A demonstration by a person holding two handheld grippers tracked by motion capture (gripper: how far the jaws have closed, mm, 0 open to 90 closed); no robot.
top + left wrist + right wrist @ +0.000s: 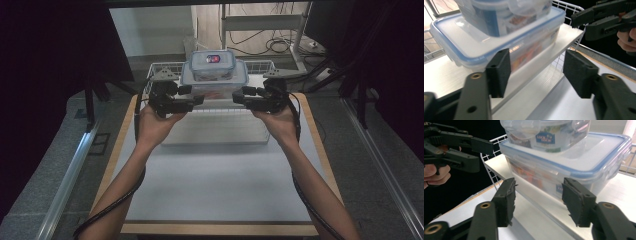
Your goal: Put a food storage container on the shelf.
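Two clear lock-lid food boxes are stacked: a small one on a larger, blue-sealed one. The stack rests on a white shelf board. My left gripper stands open just short of the large box's left end. On the other side, my right gripper is open near the right end. Neither gripper holds anything. Each gripper view also catches the opposite gripper farther off: the right gripper and the left gripper.
A white wire basket frames the shelf board at the far end of the table. The pale tabletop with wooden edges stretches toward me. Dark curtains hang on both sides, and a metal frame with cables stands behind the basket.
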